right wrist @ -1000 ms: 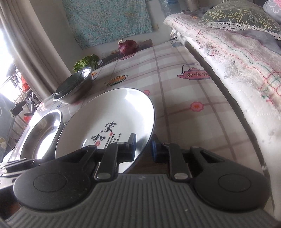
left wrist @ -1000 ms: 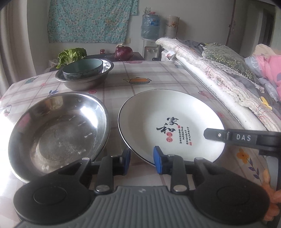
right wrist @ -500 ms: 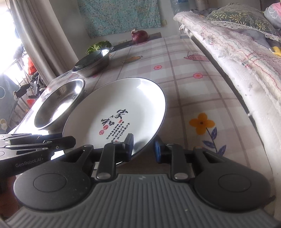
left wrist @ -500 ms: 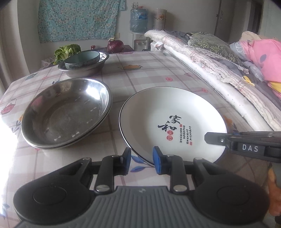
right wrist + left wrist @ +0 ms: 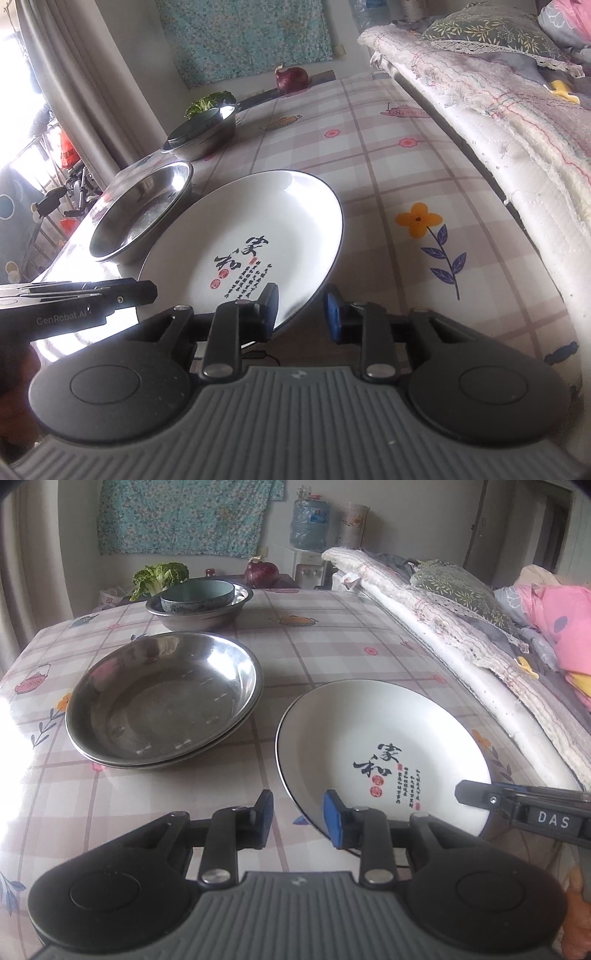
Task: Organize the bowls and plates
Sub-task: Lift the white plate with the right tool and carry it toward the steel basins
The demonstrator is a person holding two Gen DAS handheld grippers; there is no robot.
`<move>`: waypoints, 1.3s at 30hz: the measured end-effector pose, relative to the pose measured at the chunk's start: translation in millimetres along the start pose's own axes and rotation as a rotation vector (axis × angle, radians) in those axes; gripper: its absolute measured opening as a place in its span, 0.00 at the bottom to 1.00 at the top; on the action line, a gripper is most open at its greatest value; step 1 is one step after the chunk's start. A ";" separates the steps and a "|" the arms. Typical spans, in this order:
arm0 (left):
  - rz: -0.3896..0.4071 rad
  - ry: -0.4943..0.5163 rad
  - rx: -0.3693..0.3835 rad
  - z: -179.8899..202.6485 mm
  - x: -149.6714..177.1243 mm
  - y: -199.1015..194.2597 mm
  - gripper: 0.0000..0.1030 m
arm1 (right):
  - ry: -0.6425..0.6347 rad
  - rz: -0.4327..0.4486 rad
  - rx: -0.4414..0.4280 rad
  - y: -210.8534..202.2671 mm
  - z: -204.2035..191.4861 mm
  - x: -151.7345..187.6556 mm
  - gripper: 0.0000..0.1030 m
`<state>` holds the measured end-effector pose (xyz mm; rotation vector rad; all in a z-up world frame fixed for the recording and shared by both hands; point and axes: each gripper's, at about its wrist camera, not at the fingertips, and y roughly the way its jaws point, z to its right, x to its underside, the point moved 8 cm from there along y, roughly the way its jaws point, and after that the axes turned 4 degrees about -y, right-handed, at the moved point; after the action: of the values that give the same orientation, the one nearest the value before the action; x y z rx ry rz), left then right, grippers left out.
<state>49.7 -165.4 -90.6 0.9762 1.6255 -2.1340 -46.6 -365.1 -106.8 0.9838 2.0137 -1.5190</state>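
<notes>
A white plate (image 5: 384,738) with black characters lies on the checked tablecloth, near right. My left gripper (image 5: 298,819) straddles its near-left rim. Its jaws are opening, and a gap shows between the left pad and the rim. My right gripper (image 5: 302,310) straddles the plate (image 5: 258,221) at its near-right rim, jaws also opening, with the right pad clear of the edge. Two stacked steel plates (image 5: 162,701) sit to the left. Farther back a teal bowl (image 5: 199,590) rests inside a steel basin (image 5: 207,618).
Folded quilts and bedding (image 5: 461,627) run along the table's right side. A leafy green (image 5: 159,576) and a red onion (image 5: 261,573) lie at the far end. The table's left edge (image 5: 74,240) drops off by the curtain.
Both grippers have drawn back toward the table's near end with the white plate, away from the steel plates. Both pairs of jaws stand wider than before.
</notes>
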 end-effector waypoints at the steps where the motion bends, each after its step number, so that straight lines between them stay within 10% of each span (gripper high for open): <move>1: 0.002 -0.002 0.000 -1.6 -2.3 2.3 0.36 | 0.009 0.006 0.004 -0.8 2.5 -1.7 0.27; 12: -0.027 -0.039 0.123 -4.3 -19.3 32.7 0.33 | 0.116 -0.004 0.008 31.9 24.1 -27.8 0.28; 28: -0.086 -0.113 0.209 -59.7 14.0 -10.1 0.37 | -0.041 -0.118 -0.114 45.6 -41.8 -19.6 0.45; 39: -0.064 -0.124 0.238 -58.5 22.9 -1.6 0.59 | 0.000 -0.120 -0.151 52.3 -64.9 -16.7 0.99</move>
<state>51.9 -106.5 -112.5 0.8466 1.3868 -2.4213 8.5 -300.5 -108.8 0.8161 2.1862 -1.4008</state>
